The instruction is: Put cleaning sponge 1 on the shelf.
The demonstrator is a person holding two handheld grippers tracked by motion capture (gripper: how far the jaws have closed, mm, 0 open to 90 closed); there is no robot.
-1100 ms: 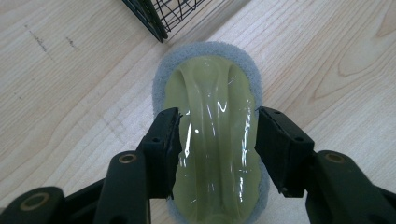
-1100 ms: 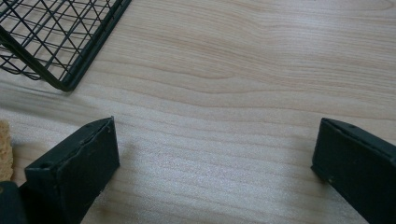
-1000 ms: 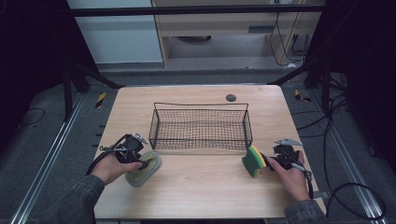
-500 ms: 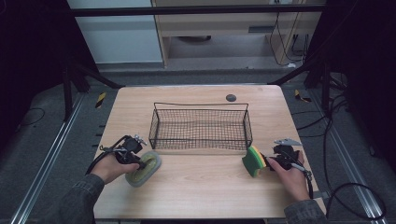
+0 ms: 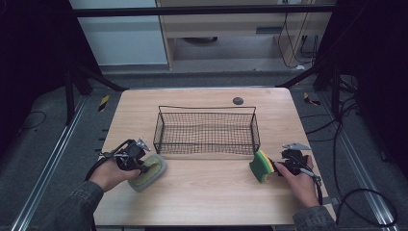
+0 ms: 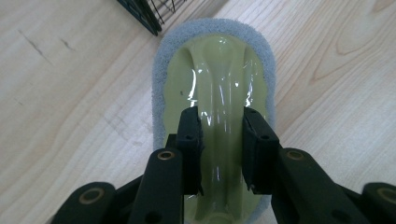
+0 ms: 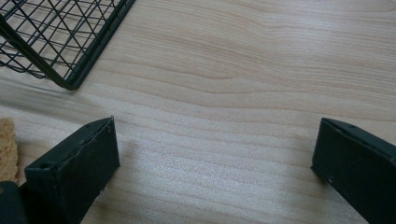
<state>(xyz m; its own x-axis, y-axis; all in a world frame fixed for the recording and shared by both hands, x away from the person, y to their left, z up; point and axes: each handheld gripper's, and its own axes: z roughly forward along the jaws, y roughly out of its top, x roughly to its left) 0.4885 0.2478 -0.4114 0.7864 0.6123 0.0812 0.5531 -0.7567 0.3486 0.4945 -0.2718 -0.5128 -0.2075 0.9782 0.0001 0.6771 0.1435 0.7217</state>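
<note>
Jaws of the left gripper (image 6: pixel 220 140) have just closed on the ridge of the grey scrub pad (image 5: pixel 149 171) near the table's (image 5: pixel 211 202) front-left corner; right gripper (image 7: pixel 215 163) gapes empty beside the sponge (image 5: pixel 261 165). Next, likely, a lift into the wire basket (image 5: pixel 207 132).

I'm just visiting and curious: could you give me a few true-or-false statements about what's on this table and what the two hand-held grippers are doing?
1. The left gripper is clamped on the ridge of the grey-edged scrubber. True.
2. The wire basket holds a sponge. False: it is empty.
3. The right gripper grips something. False: its jaws stand wide open over bare table.
4. The yellow-green sponge lies outside the basket, near its right corner. True.
</note>
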